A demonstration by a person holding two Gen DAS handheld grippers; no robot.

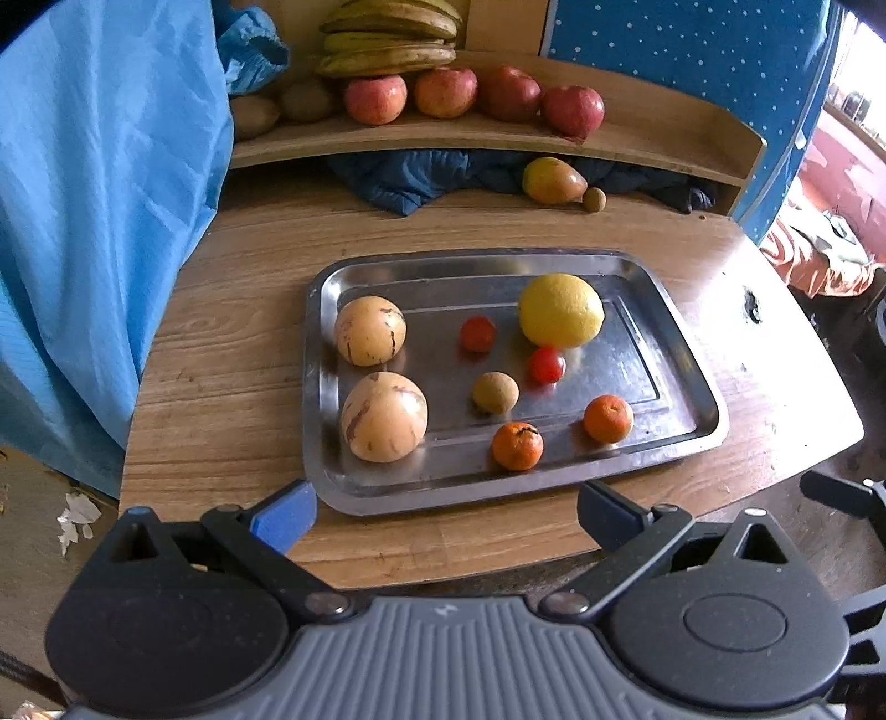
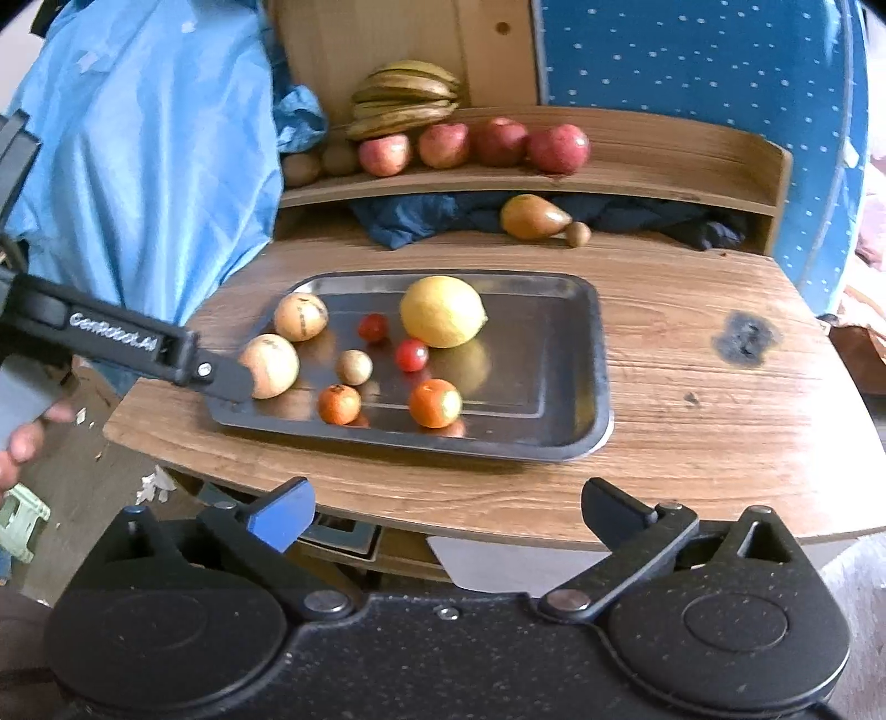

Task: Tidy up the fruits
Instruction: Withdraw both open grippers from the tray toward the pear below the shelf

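From the left wrist, the left gripper (image 1: pixel 446 512) hangs just off the table's (image 1: pixel 221 332) near edge, jaws spread wide and empty, touching nothing, lined up on the steel tray (image 1: pixel 686 354). On that tray: two pale streaked melons, the farther one (image 1: pixel 370 330) and the nearer one (image 1: pixel 384 416), along its left side, a big lemon (image 1: pixel 560 310) toward the far right corner, two cherry tomatoes (image 1: pixel 477 333) (image 1: pixel 546 364) mid-tray, a small brown kiwi-like fruit (image 1: pixel 495 392) in the centre, and two mandarins (image 1: pixel 517 446) (image 1: pixel 608 418) by the near edge. Up on the shelf (image 1: pixel 664 133) sit bananas (image 1: pixel 390 39) stacked behind a row of apples (image 1: pixel 443 91), so this reads as an early sorting step, with nothing picked yet. Switching to the right wrist: the right gripper (image 2: pixel 446 515) is also gaping, holding nothing, hovering short of the table's near edge. The left gripper's finger (image 2: pixel 227 382) reaches in over the tray's near left corner and looks to be at the nearer melon (image 2: pixel 269 365), though whether it actually touches is hard to call. Under the shelf, a mango (image 2: pixel 531 217) lies just beside a small brown fruit (image 2: pixel 578 233). My read: the next move calls for dropping those wide jaws squarely around one round fruit, as these will roll on bare steel.
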